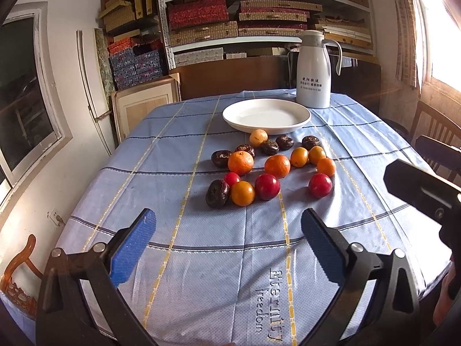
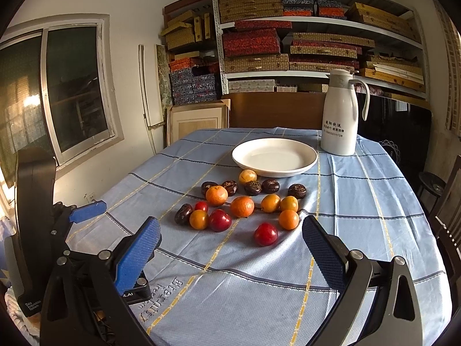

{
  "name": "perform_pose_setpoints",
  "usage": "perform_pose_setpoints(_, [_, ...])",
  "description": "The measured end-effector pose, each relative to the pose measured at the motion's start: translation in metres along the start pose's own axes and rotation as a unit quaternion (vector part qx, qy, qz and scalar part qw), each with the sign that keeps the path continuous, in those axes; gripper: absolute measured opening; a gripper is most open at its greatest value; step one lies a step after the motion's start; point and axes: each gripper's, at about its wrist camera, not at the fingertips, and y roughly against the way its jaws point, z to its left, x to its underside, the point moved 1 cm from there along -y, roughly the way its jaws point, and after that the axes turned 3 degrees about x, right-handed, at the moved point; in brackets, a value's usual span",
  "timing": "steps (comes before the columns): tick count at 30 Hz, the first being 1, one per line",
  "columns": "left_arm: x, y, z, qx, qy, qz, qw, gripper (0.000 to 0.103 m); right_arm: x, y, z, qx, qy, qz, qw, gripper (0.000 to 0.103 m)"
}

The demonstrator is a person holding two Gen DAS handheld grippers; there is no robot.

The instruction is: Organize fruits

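Both the left gripper and right gripper gape wide, empty. The fruits at 12 o'clock look small, round, probably roll-prone; pinch each gently across its middle.

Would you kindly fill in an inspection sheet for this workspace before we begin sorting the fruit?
Surface: blue checked tablecloth covers the table, slightly wrinkled.
Job's things: loose fruit cluster of oranges, red plums and dark wrinkled fruits lies before the empty white plate.
Clutter: white thermos jug stands behind the plate.
Grippers: left gripper and right gripper both open, holding nothing, short of the fruit.
Cables: nothing seen.
Surroundings: shelves of boxes, window, wooden chair.
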Motion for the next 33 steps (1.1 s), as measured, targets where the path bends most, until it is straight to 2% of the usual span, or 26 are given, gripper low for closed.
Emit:
perform_pose_setpoints(5, [0.003, -0.013, 0.005, 0.023, 0.001, 0.019, 0.9995, 0.099, 0.005, -0.013, -0.006, 0.0, -0.004, 0.019, 1.0, 0.1])
perform_pose_setpoints(10, [0.013, -0.05, 0.022, 0.045, 0.019, 0.07, 0.9964, 0.099, 0.022, -0.043, -0.021, -0.007, -0.015, 0.055, 0.998, 0.1])
perform_pose_setpoints(16, [0.014, -0.102, 0.036, 0.04, 0.002, 0.113, 0.9928, 0.099, 0.043, -0.102, -0.047, 0.03, -0.034, 0.145, 0.988, 0.1])
perform_pose_setpoints(19, [0.007, -0.124, 0.041, 0.068, 0.012, 0.134, 0.9886, 0.099, 0.047, -0.122, -0.065, -0.005, -0.081, 0.167, 0.983, 0.1])
perform_pose_setpoints(22, [-0.003, -0.145, 0.043, 0.068, 0.011, 0.157, 0.9851, 0.099, 0.048, -0.142, -0.08, -0.036, -0.132, 0.188, 0.973, 0.1])
perform_pose_setpoints(24, [-0.008, -0.158, 0.042, 0.067, 0.0, 0.168, 0.9834, 0.099, 0.044, -0.147, -0.078, -0.044, -0.12, 0.191, 0.973, 0.1])
perform_pose_setpoints(29, [-0.013, -0.183, 0.044, 0.083, -0.015, 0.185, 0.979, 0.099, 0.029, -0.153, -0.067, -0.045, -0.067, 0.162, 0.983, 0.099])
perform_pose_setpoints(33, [-0.015, -0.193, 0.045, 0.114, -0.026, 0.188, 0.9751, 0.099, 0.026, -0.166, -0.068, -0.067, -0.068, 0.174, 0.98, 0.085])
